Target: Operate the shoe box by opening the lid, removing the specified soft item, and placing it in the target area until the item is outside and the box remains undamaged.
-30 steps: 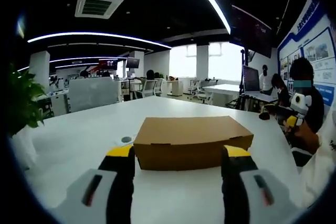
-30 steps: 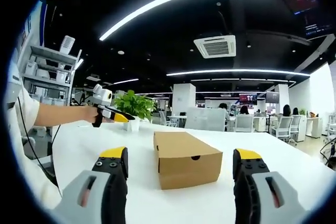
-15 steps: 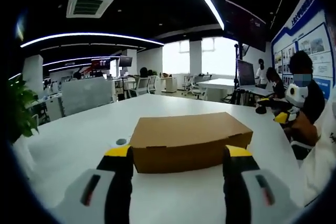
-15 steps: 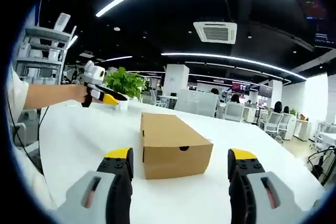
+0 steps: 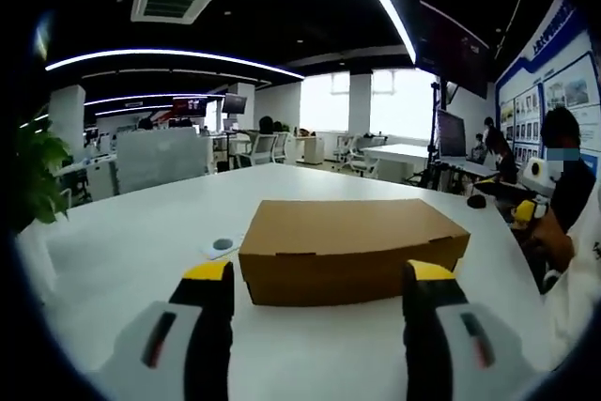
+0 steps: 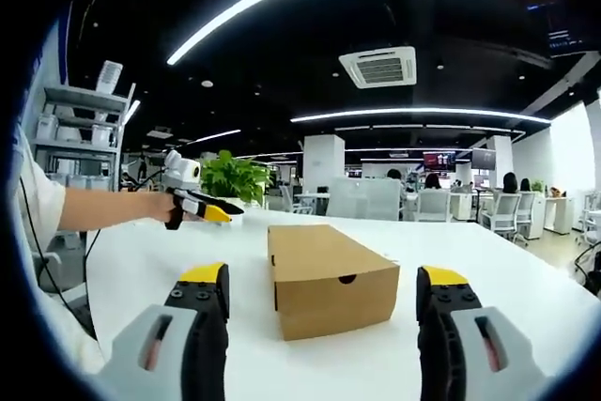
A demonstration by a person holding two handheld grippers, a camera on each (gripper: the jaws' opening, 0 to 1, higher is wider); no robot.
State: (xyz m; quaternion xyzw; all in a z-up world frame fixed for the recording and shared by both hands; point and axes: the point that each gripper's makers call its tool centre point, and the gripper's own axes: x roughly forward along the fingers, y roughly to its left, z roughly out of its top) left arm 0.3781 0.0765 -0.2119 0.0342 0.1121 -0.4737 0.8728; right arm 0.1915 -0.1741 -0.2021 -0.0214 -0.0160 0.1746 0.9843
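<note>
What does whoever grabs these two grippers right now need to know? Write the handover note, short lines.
Left gripper: open, empty, facing the long side of the shoe box, not touching it.
Right gripper: open, empty, facing the box's short end with the finger notch, also clear of it.
Box: lies flat on the white table, lid closed, no visible damage.
A small round object lies on the table beside the box.
Done: nothing; the lid is not yet opened.
Left: lift the lid, take out the soft item (hidden inside, cannot be seen), set it in the target area.
</note>
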